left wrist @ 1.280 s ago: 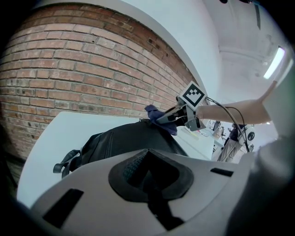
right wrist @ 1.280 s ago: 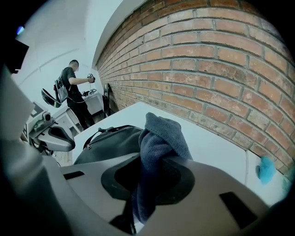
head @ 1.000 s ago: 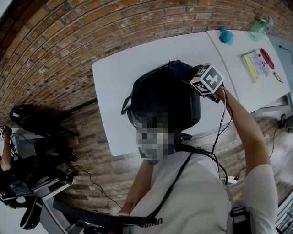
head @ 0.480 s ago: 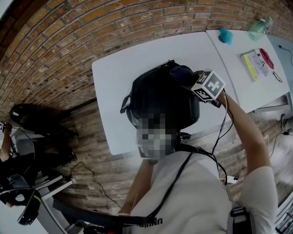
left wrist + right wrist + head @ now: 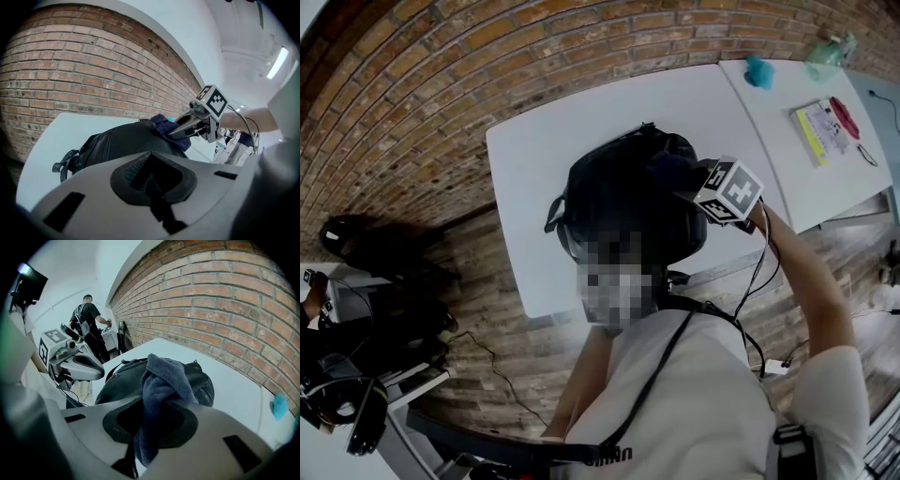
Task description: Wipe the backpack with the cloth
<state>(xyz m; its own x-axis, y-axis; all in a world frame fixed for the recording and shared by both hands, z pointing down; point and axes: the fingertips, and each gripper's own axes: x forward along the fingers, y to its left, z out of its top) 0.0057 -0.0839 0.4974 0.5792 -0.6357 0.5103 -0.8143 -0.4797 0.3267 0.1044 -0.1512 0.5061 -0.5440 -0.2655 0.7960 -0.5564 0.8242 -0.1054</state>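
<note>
Backpack (image 5: 609, 178), black and well filled, lies flat on a white tabletop (image 5: 534, 159) while a person bends over it with a pair of hand-held tongs. The right tongs (image 5: 152, 425) are clamped tight on a dark blue cloth (image 5: 164, 373). The bunched end of the cloth is pressed against the upper part of the backpack, and a loose tail hangs down below the jaws. The left tongs (image 5: 151, 185) have their jaws drawn together with nothing between them. They are held in the air near the backpack, on the side away from the brick wall (image 5: 441, 84); whether they touch it cannot be told. A strap loop (image 5: 63, 166) sticks out from the end of the backpack farthest from the cloth. A small teal object (image 5: 758, 72) and a booklet (image 5: 823, 131) rest well apart from the backpack on an adjoining white surface. Far behind the backpack, a second person in dark clothes (image 5: 89, 317) stands by the wall.
</note>
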